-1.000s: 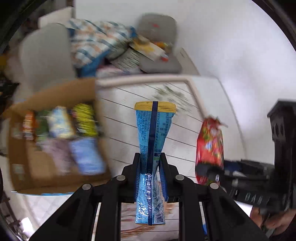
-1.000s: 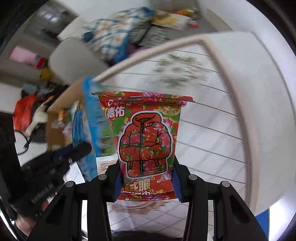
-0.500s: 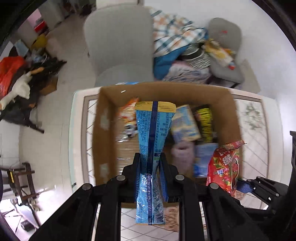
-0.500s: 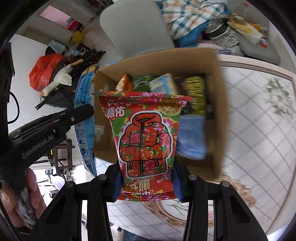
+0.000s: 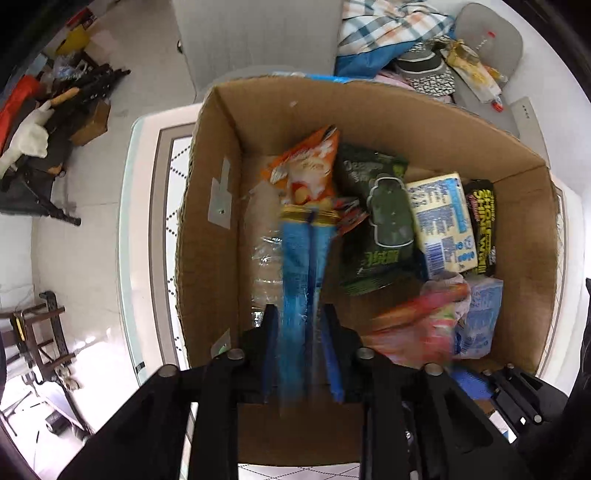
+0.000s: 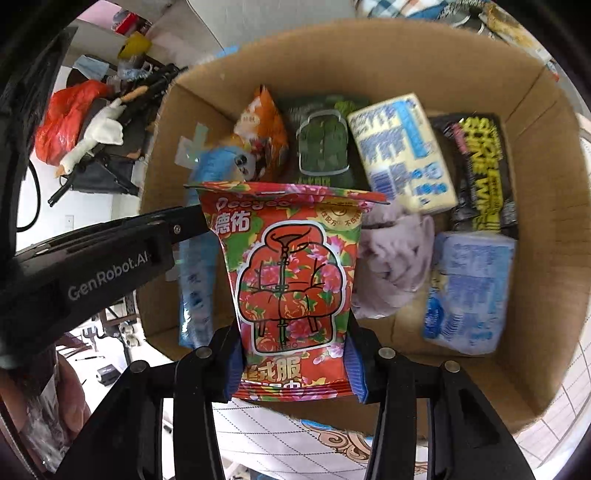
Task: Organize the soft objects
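A cardboard box point(image 5: 218, 155) stands on the table, with several soft packs inside. My left gripper point(image 5: 300, 332) is over its left part. The blue pack point(image 5: 300, 280) between its fingers is blurred, and the jaws look wider apart than before. My right gripper point(image 6: 293, 354) is shut on the red floral pack point(image 6: 291, 273) and holds it over the box point(image 6: 532, 258). The blue pack also shows in the right wrist view point(image 6: 195, 295), beside the left gripper's finger point(image 6: 110, 254). The red pack shows blurred in the left wrist view point(image 5: 417, 325).
In the box lie an orange pack point(image 5: 310, 173), a green pack point(image 5: 380, 221), a pale yellow pack point(image 5: 441, 225), a black pack point(image 5: 482, 225), a light blue pack point(image 6: 469, 291) and a lilac cloth point(image 6: 395, 266). A grey chair point(image 5: 255, 33) and piled clothes point(image 5: 388, 29) stand behind.
Both grippers have come lower over the box. The blue pack is now blurred and sits lower between the left fingers, which have spread. The red pack stays gripped.
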`<state>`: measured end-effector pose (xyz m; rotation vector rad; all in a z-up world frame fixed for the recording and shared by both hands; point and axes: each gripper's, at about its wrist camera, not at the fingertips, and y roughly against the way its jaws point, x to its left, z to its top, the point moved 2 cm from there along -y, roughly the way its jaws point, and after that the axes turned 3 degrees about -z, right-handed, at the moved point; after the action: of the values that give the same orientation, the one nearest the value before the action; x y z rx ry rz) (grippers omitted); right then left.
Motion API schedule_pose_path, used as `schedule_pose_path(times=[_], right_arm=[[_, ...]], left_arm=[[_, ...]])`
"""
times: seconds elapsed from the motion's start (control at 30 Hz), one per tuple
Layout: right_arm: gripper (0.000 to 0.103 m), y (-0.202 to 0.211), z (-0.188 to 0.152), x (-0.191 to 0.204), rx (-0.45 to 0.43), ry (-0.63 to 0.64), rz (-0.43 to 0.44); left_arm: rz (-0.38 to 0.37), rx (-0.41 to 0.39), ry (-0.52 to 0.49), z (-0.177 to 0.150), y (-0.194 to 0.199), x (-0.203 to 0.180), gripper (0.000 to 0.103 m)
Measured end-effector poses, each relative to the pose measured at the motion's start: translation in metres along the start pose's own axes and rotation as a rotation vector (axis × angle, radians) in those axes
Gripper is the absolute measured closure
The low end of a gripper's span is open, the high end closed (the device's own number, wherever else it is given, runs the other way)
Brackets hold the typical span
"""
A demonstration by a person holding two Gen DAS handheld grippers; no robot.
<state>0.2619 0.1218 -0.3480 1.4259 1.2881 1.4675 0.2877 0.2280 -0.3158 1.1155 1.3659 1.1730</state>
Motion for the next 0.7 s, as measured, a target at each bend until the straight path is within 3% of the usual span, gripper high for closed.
schedule_pose_path(times=[0.03,0.1,0.27,0.6,0.7], right_arm=[[0.036,-0.003,0.003,-0.001,-0.002,-0.002,-0.012],[0.031,-0.005,0.004,-0.002,-0.018,-0.002,-0.025],[0.031,0.008,0.002,-0.012,-0.049,-0.015,-0.068],[0.031,0.052,-0.016,-0.052,-0.136,-0.045,-0.156],[0.030,0.063,-0.022,-0.063,-0.152,-0.058,-0.183]], left_arm=[[0.000,-0.004,0.004,0.000,0.001,0.000,0.077],[0.010,-0.014,0.006,-0.002,0.003,0.001,0.074],[0.004,-0.041,0.016,-0.010,0.008,0.001,0.067],[-0.026,-0.128,0.013,-0.044,0.033,-0.017,0.063],[-0.028,-0.149,0.018,-0.051,0.036,-0.021,0.031]])
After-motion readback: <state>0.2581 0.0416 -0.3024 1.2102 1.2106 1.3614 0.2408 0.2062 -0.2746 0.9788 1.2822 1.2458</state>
